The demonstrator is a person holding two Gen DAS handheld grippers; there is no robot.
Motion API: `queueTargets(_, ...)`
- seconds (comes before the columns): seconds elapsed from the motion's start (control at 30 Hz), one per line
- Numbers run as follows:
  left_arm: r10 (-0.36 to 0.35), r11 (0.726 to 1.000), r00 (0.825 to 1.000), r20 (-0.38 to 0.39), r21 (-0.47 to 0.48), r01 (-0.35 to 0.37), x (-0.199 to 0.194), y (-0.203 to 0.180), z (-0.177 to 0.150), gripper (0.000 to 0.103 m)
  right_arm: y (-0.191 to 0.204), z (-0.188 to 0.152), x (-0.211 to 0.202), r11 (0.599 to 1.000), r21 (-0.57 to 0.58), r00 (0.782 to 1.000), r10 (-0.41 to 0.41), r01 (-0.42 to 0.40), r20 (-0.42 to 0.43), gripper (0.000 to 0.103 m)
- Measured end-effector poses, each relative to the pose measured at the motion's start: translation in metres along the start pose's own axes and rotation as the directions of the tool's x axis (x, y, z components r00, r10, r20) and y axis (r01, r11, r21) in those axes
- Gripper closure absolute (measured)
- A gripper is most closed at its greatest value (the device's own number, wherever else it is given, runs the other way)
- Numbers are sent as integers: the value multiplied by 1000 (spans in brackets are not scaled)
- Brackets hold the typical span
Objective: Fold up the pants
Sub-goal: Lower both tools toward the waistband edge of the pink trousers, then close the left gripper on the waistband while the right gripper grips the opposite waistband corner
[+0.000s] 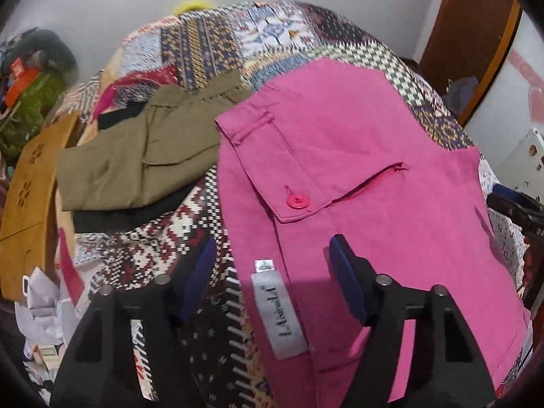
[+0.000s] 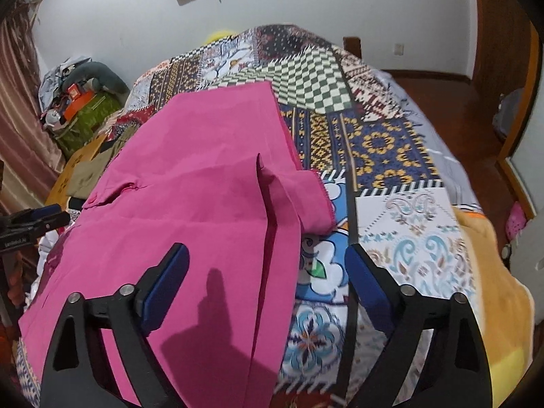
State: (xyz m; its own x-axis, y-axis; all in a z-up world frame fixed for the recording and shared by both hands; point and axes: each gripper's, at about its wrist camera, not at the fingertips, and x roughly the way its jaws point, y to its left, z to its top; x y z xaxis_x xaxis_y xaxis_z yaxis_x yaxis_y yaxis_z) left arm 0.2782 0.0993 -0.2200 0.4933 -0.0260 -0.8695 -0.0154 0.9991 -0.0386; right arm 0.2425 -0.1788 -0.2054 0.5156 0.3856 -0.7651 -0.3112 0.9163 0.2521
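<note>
Lying partly folded on a patchwork bedspread (image 2: 391, 142), pink pants (image 1: 357, 156) are framed by the left gripper (image 1: 272, 265) and right gripper (image 2: 268, 272), both spread wide, nothing held; a further fold seems required, edges to be grasped first.

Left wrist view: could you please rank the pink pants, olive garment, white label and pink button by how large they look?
Largest to smallest:
1. pink pants
2. olive garment
3. white label
4. pink button
The pants lie nearer the camera than the olive garment, so that gap is partly nearness.
</note>
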Motion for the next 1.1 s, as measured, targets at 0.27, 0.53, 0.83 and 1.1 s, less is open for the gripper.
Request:
queueTargets(0.27, -168, 984, 982, -92, -77, 161, 23, 3, 8, 72, -2, 10, 31, 998, -6, 995, 60, -61, -76, 46)
queueTargets(0.53, -185, 980, 978, -95, -97, 176, 22, 9, 6, 92, -3, 7, 42, 997, -25, 994, 67, -70, -91, 94)
queueTargets(0.83, -56, 997, 996, -71, 49, 59, 22, -2, -7, 94, -3, 2, 40, 996, -88, 997, 16, -23, -69, 98)
queueTargets(1.1, -14, 999, 999, -50, 50, 17, 18, 6, -5, 78, -12, 4, 37, 996, -66, 993, -66, 60, -98, 98)
